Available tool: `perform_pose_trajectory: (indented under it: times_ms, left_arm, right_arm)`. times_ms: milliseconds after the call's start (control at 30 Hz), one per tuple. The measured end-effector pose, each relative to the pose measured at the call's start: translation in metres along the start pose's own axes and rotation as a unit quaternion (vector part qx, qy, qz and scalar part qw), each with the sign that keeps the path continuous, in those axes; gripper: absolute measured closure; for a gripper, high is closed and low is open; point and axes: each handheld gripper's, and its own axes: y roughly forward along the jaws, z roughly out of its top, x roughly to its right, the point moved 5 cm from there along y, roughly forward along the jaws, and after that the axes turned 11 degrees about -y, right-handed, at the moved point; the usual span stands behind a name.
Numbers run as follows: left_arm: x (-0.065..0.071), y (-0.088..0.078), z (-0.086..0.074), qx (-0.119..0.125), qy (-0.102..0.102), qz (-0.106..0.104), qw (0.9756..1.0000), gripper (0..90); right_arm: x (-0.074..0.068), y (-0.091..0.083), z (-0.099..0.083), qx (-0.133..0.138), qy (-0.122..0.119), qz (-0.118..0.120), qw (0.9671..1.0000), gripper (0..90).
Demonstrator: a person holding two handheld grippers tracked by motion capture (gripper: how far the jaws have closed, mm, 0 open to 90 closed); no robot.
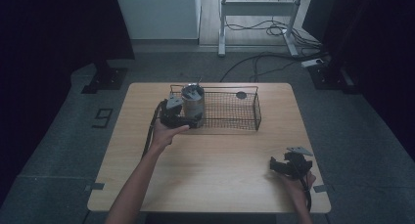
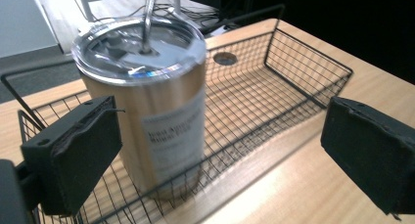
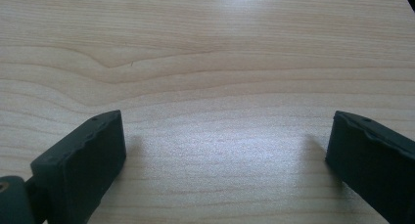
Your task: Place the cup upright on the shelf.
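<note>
A steel tumbler [image 2: 147, 111] with a clear lid and a straw stands in the left end of a wire basket [image 2: 293, 67] on the table [image 1: 215, 160]. The left claw [image 2: 220, 150] is spread wide beside it; one jaw sits just next to the tumbler's wall, though contact is hard to judge. The label print is blurred, and the straw's top is cut off. The right claw [image 3: 222, 160] gapes open over bare wood near the table's right front corner.
</note>
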Motion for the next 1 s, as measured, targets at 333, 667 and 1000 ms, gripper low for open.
perform_pose_trajectory:
  times_ms: [333,667,1000]
  left_arm:
    - [0.007,-0.021,-0.038,-0.020,-0.010,-0.021,0.9995,2.8]
    - [0.009,-0.038,-0.076,-0.042,-0.014,-0.028,0.9986,3.2]
    - [0.008,-0.048,-0.098,-0.054,-0.022,-0.031,0.9978,3.3]
  right_arm:
    - [0.000,0.000,0.000,-0.001,0.001,0.000,1.0000,1.0]
    - [0.000,0.000,0.000,-0.001,0.001,0.000,1.0000,1.0]
    - [0.000,0.000,0.000,-0.001,0.001,0.000,1.0000,1.0]
